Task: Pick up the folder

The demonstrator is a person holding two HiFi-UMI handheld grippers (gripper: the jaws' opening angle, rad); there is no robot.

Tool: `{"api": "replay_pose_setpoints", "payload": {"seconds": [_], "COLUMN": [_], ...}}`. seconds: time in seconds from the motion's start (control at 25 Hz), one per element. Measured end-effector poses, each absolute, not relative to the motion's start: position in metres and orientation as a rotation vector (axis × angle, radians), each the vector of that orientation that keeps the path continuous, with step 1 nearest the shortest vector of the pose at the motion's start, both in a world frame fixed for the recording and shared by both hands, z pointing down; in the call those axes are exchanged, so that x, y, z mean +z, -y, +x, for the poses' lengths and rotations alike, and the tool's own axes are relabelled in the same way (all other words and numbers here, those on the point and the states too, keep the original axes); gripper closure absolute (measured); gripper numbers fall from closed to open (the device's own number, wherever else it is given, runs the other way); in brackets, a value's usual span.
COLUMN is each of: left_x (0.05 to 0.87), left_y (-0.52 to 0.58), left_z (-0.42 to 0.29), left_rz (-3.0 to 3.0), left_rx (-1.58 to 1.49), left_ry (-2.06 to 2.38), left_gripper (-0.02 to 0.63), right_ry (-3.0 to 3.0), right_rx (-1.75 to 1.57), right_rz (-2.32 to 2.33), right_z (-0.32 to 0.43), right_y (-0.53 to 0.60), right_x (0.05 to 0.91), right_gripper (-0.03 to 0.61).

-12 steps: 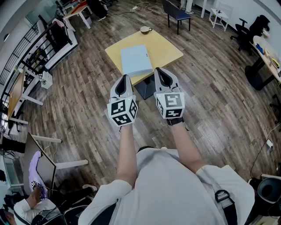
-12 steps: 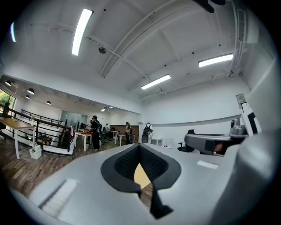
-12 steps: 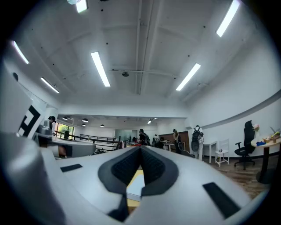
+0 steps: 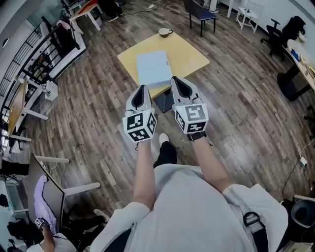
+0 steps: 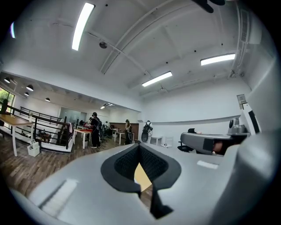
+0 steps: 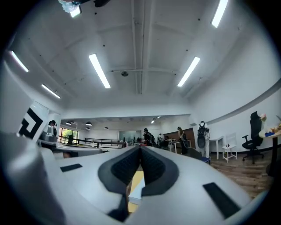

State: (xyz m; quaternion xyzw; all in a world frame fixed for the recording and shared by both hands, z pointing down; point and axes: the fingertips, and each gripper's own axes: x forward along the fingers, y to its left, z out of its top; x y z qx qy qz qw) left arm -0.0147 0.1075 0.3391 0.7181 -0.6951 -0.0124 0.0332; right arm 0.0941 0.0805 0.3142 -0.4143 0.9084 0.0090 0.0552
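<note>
A pale blue-white folder (image 4: 153, 68) lies flat on a small yellow table (image 4: 189, 55) ahead of me. My left gripper (image 4: 142, 90) and right gripper (image 4: 179, 81) are held side by side, level, just short of the table's near edge, both shut and empty. In the left gripper view the shut jaws (image 5: 139, 147) frame a sliver of the yellow table top (image 5: 141, 176). Between the closed jaws in the right gripper view (image 6: 140, 149) a strip of the table (image 6: 136, 179) and the folder's edge (image 6: 135, 193) show.
A cup on a saucer (image 4: 164, 32) sits at the table's far corner. A dark chair (image 4: 199, 15) stands behind the table. Desks (image 4: 81, 12) and a railing (image 4: 44, 49) line the left side. Other people stand far off (image 5: 94, 127). Wooden floor (image 4: 236, 113) surrounds the table.
I have stepped slightly forward; a foot now shows below the grippers. Both grippers stay shut and keep about the same place relative to the table.
</note>
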Motion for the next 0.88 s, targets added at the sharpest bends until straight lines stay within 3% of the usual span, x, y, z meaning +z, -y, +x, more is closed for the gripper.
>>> {"api": "replay_pose_setpoints", "payload": {"seconds": [0.4, 0.88], "left_x": [0.306, 0.343], "left_y": [0.032, 0.147], "left_z": [-0.104, -0.196], "left_rz": [2.24, 2.229], "left_rx": [-0.185, -0.036], "left_ry": [2.139, 2.133], "left_gripper": [0.603, 0.601], "right_ry": [-2.741, -2.769], "right_rx": [0.113, 0.077], "right_rz": [-1.34, -1.458], "right_z": [0.014, -0.081], "right_y": [0.054, 0.18], "right_x": [0.295, 0.331], "right_gripper": [0.566, 0.566]}}
